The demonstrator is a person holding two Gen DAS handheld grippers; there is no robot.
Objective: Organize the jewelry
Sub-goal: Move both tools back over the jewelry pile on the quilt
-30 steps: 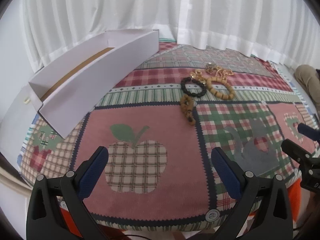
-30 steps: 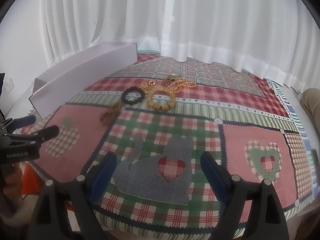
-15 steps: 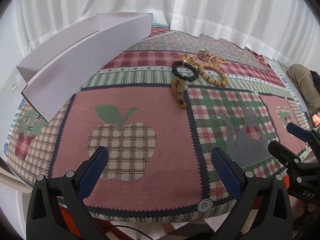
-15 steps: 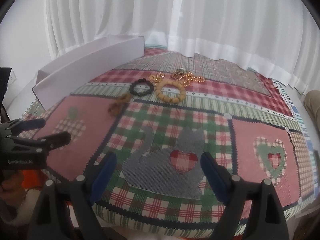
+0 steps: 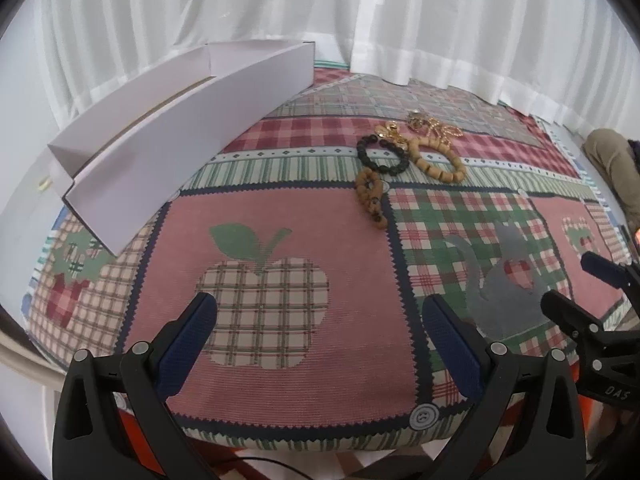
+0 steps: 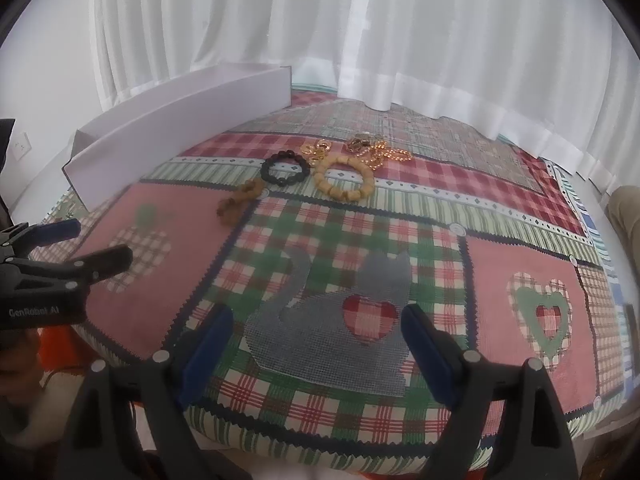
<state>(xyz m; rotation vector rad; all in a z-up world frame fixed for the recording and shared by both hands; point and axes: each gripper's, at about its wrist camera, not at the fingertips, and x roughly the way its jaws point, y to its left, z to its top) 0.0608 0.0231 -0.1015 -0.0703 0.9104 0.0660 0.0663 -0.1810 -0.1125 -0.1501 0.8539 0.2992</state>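
Jewelry lies in a cluster on a patchwork cloth: a black bead bracelet [image 5: 382, 156] [image 6: 285, 169], a tan wooden bead bracelet [image 5: 438, 159] [image 6: 345, 179], a brown bead bracelet [image 5: 372, 196] [image 6: 240, 200], gold rings [image 5: 390, 131] [image 6: 316, 150] and a gold chain [image 5: 438, 128] [image 6: 380, 151]. A long white open box [image 5: 180, 128] [image 6: 176, 124] stands to the left of them. My left gripper [image 5: 320, 332] is open and empty over the apple patch. My right gripper [image 6: 318, 338] is open and empty over the grey cat patch.
The patchwork cloth [image 5: 280, 392] [image 6: 500, 272] covers a raised round surface with its front edge close below both grippers. White curtains [image 6: 360, 32] hang behind. A person's leg [image 5: 616, 168] shows at the far right.
Both grippers have drawn back and lowered a little toward the near edge, then steadied. The jewelry and the box have not moved. Both grippers stay open.
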